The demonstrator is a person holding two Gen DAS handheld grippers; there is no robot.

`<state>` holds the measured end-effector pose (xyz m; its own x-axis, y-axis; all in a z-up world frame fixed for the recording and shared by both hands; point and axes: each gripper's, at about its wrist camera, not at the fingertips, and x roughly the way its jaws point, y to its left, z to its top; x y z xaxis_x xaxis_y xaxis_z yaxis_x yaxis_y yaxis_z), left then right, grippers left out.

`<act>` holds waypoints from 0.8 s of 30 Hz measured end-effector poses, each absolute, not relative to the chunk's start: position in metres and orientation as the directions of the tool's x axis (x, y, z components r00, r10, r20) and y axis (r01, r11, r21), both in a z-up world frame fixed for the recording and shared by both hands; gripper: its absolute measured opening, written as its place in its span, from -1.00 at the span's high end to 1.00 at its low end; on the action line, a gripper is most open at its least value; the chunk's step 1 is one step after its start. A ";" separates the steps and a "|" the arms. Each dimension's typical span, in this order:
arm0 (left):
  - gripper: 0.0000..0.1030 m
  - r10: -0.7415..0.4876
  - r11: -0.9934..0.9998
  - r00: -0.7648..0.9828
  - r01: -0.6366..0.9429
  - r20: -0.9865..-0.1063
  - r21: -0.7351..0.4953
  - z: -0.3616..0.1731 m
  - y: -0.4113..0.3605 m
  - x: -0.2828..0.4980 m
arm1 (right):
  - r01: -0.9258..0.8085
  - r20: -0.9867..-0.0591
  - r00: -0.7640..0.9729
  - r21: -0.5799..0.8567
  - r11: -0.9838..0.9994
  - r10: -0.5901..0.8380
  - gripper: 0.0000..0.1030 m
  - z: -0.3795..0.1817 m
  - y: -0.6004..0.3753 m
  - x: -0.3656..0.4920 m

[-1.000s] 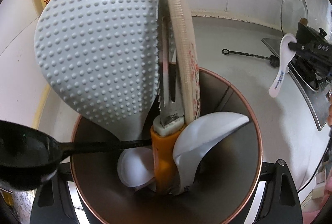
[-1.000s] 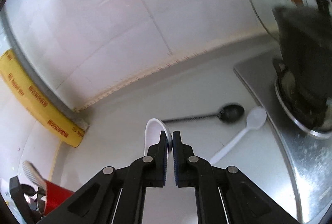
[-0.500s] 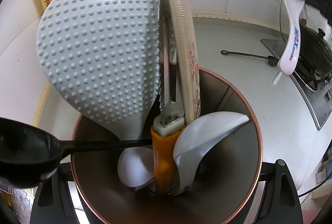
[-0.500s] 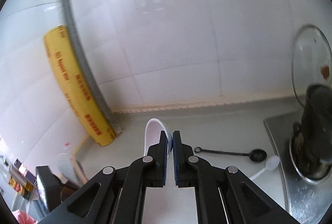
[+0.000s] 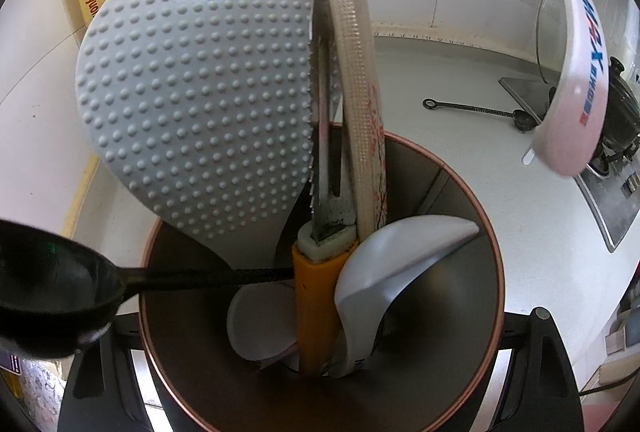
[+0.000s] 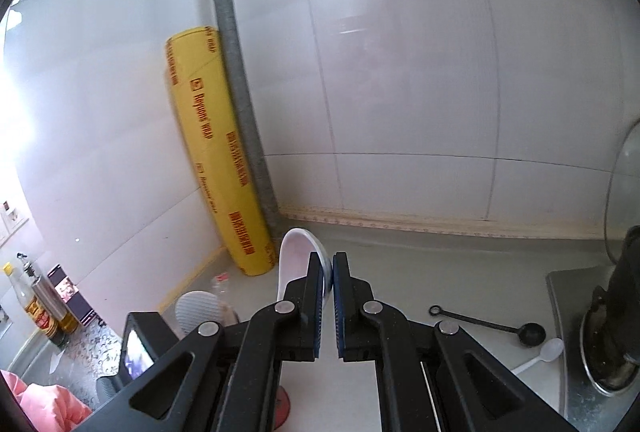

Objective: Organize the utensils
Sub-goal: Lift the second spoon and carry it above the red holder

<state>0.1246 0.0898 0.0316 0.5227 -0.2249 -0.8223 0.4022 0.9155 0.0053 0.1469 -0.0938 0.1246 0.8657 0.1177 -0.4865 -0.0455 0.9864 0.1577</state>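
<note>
we carry a white spoon (image 6: 298, 256) pinched between our right fingers (image 6: 315, 296); left fingers (image 5: 538, 352) apparently clasp the holder (image 5: 460, 175). lower it bowl-up into the open gap.

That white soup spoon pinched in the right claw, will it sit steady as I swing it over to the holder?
Probably not fully. The white soup spoon looks glazed, so likely slick, and the right claw pinches only its handle; the bowl hangs free and may swivel. It looks rigid but chippable, so lower it gently into the crowded holder.
</note>
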 end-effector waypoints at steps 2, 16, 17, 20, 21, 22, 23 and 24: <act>-0.74 -0.228 0.915 0.523 0.403 -0.821 0.003 0.032 0.091 0.124 | -0.060 -0.492 0.860 0.164 0.985 0.135 0.90 0.123 -0.090 0.150; -0.74 -0.240 0.913 0.527 0.409 -0.815 -0.005 0.032 0.100 0.123 | -0.122 -0.533 0.827 0.143 0.982 0.180 0.90 0.115 -0.065 0.160; -0.74 -0.240 0.913 0.527 0.409 -0.815 -0.005 0.032 0.100 0.123 | -0.124 -0.536 0.825 0.142 0.982 0.182 0.90 0.114 -0.064 0.160; -0.74 -0.239 0.913 0.527 0.408 -0.816 -0.004 0.032 0.100 0.123 | -0.130 -0.545 0.818 0.140 0.982 0.186 0.90 0.112 -0.061 0.161; -0.74 -0.239 0.913 0.527 0.408 -0.816 -0.004 0.032 0.100 0.123 | -0.132 -0.548 0.815 0.141 0.981 0.188 0.90 0.111 -0.060 0.162; -0.74 -0.239 0.913 0.527 0.408 -0.816 -0.004 0.032 0.100 0.123 | -0.134 -0.551 0.813 0.142 0.981 0.191 0.90 0.110 -0.058 0.164; -0.74 -0.239 0.913 0.527 0.408 -0.816 -0.004 0.032 0.100 0.123 | -0.136 -0.554 0.810 0.142 0.980 0.193 0.90 0.109 -0.058 0.165; -0.74 -0.238 0.914 0.526 0.407 -0.816 -0.004 0.032 0.100 0.122 | -0.139 -0.557 0.807 0.142 0.980 0.195 0.90 0.107 -0.056 0.165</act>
<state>0.1224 0.0996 0.0320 0.5263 -0.2376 -0.8164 0.4067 0.9136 -0.0038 0.1655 -0.0565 0.1070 0.8071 0.1947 -0.5574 -0.1387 0.9802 0.1415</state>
